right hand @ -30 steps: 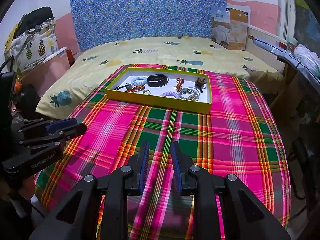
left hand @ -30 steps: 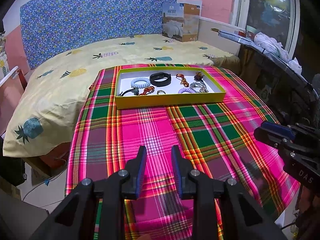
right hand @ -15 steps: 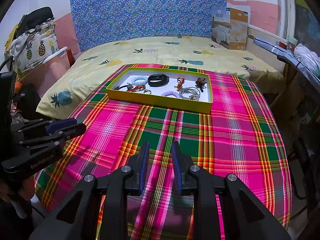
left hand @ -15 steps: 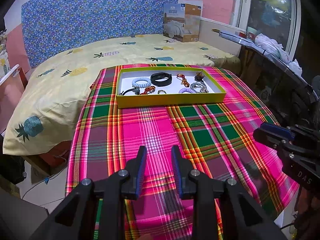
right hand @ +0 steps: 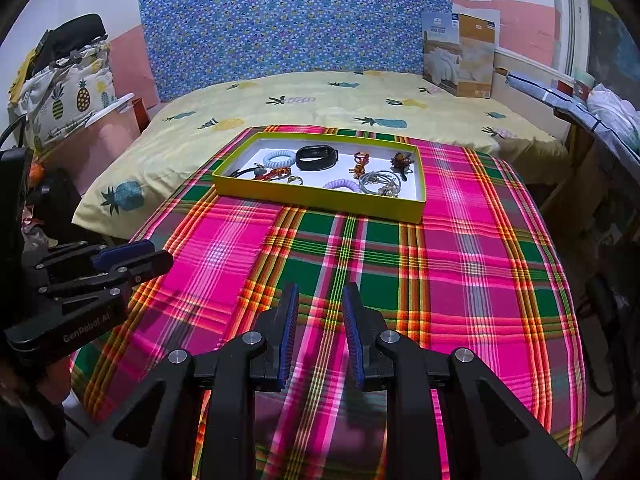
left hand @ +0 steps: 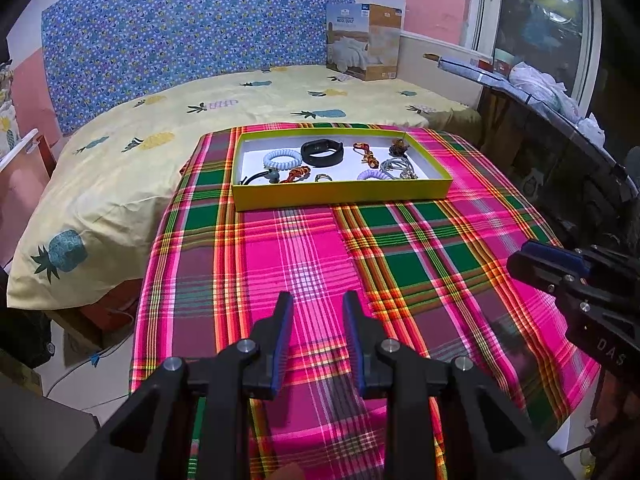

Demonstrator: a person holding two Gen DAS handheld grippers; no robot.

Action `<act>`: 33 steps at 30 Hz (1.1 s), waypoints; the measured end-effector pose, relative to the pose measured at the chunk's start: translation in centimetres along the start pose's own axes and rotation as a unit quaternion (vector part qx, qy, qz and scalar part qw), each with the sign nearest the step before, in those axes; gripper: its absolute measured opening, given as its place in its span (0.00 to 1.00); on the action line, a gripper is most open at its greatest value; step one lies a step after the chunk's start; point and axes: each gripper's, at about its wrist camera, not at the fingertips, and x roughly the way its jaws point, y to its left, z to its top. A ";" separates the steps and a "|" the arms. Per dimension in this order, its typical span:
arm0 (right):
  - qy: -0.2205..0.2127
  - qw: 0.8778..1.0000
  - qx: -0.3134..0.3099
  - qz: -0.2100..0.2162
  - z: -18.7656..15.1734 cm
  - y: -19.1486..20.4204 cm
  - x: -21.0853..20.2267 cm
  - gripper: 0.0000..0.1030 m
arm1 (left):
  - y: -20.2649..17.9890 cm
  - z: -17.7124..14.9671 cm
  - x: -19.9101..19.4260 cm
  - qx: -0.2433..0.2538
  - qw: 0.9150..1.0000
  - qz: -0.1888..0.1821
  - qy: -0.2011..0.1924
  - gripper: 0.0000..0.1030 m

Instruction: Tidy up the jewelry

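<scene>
The left claw (left hand: 316, 308) and the right claw (right hand: 318, 298) both hover with fingers parted, holding nothing, over the near part of the plaid cloth (right hand: 460, 264) on the tabletop. Well beyond them, at the cloth's far end, sits the yellow tray (left hand: 340, 198) with a black band (left hand: 322, 152), coil hair ties (left hand: 281, 160) and other small jewelry.

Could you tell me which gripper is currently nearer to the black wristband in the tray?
Hard to call. The left gripper and right gripper both hover low over the plaid cloth, well short of the black wristband, apparently about level.
</scene>
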 end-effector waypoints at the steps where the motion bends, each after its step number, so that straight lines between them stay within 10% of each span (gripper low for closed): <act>1: 0.000 1.000 0.000 0.000 0.0 0.0 0.0 0.22 | 0.0 0.0 0.0 0.001 1.000 0.000 0.000 0.26; 33: 0.003 1.000 0.001 -0.002 -0.5 0.0 -0.1 0.22 | 0.0 -0.5 0.7 0.003 1.000 0.014 0.010 0.26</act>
